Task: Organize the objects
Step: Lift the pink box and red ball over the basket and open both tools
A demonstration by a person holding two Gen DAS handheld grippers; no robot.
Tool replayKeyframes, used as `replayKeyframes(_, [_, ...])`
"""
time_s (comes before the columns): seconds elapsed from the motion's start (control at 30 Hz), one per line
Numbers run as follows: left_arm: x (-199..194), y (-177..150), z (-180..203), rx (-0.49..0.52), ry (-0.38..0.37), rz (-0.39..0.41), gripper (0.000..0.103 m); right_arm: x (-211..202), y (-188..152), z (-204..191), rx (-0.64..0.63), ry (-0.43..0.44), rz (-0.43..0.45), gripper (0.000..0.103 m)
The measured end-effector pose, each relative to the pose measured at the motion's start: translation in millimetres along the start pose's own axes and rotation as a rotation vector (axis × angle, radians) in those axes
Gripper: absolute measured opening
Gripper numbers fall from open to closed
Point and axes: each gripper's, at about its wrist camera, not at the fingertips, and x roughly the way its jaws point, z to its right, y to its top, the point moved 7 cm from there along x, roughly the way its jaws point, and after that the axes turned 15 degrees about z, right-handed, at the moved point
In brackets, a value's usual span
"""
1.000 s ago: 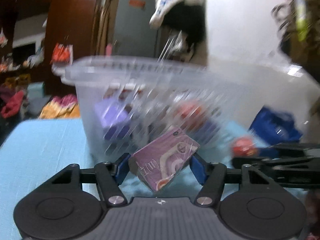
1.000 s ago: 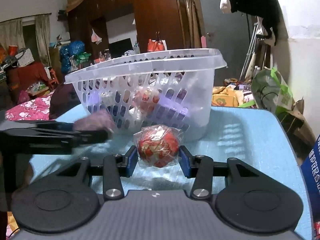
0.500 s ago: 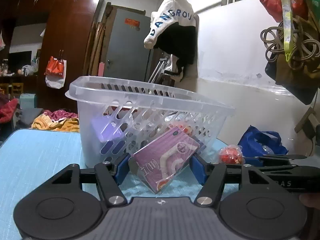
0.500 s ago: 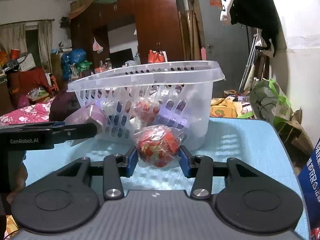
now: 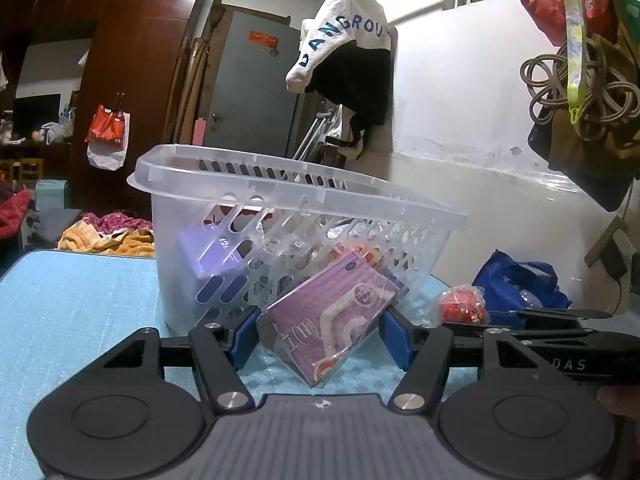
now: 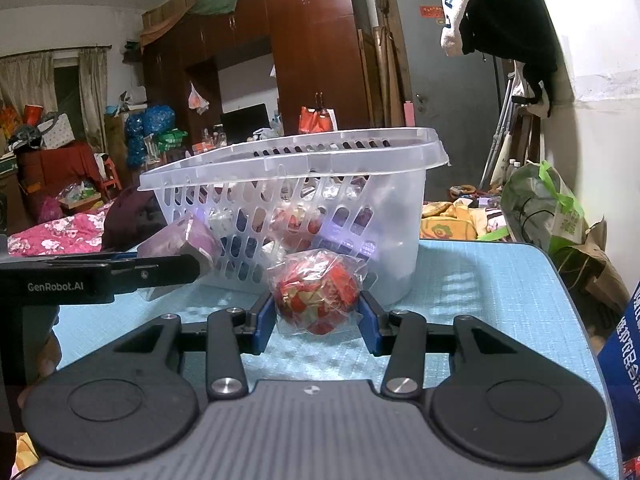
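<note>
Left wrist: purple packet (image 5: 334,316) between gripper (image 5: 320,332) pads

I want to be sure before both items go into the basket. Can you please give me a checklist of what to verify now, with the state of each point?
1. Left claw grips the purple packet: ok, both pads press on it.
2. Right claw grips the red wrapped ball: ok.
3. Packet sits straight in the grip: not ok, it is tilted.
4. Basket stands upright on the blue table: ok.
5. Room left inside the basket: cannot tell, items show through the slots but the top is not seen from above.
6. Claws are above the basket rim: not ok, both sit lower than it.
</note>
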Motion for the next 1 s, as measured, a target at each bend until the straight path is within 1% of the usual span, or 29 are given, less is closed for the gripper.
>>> replayKeyframes(0.23, [0.2, -0.1, -0.4, 0.000, -0.003, 0.003, 0.067, -0.3, 0.2, 0.0, -0.001, 0.000, 0.002, 0.048])
replayKeyframes(0.4, [-2.4, 2.2, -0.8, 0.000, -0.010, 0.022, 0.067, -2.4, 2.8, -1.0, -0.002, 0.003, 0.021, 0.048])
replayKeyframes(0.47, [-4.1, 4.8, -2.4, -0.014, -0.023, 0.033, 0.067, -5.9, 6.1, -3.5, -0.009, 0.022, 0.051, 0.048])
replayKeyframes(0.57, [-13.5, 16.5, -6.8, -0.063, -0.047, 0.082, 0.067, -17.0, 12.8, -10.9, -0.028, 0.051, 0.108, 0.048])
replayKeyframes(0.63, [-27.1, 30.1, -6.5, -0.057, -0.047, 0.126, 0.067, -24.9, 23.0, -14.1, -0.004, 0.078, 0.128, 0.048])
replayKeyframes(0.7, [-37.4, 51.6, -2.2, -0.031, -0.053, 0.174, 0.067, -32.2, 44.2, -18.3, -0.001, 0.088, 0.174, 0.048])
replayKeyframes(0.73, [-38.9, 67.0, 1.2, -0.001, -0.053, 0.197, 0.067, -32.4, 55.9, -20.3, -0.011, 0.084, 0.191, 0.048])
replayKeyframes(0.8, [-32.4, 92.0, 8.0, 0.061, -0.052, 0.216, 0.067, -24.4, 81.2, -24.4, -0.024, 0.086, 0.199, 0.048])
replayKeyframes(0.83, [-25.2, 105.8, 10.2, 0.079, -0.052, 0.219, 0.067, -16.4, 92.4, -26.2, -0.026, 0.092, 0.194, 0.048])
replayKeyframes(0.9, [-7.1, 128.7, 11.4, 0.076, -0.057, 0.207, 0.066, 4.7, 114.5, -29.3, -0.053, 0.092, 0.181, 0.048])
replayKeyframes(0.93, [5.3, 140.4, 9.8, 0.061, -0.053, 0.194, 0.066, 13.6, 121.5, -29.1, -0.081, 0.074, 0.180, 0.048])
replayKeyframes(1.0, [26.0, 151.9, 5.5, 0.055, -0.021, 0.171, 0.066, 36.6, 137.7, -27.1, -0.124, 0.029, 0.176, 0.048])
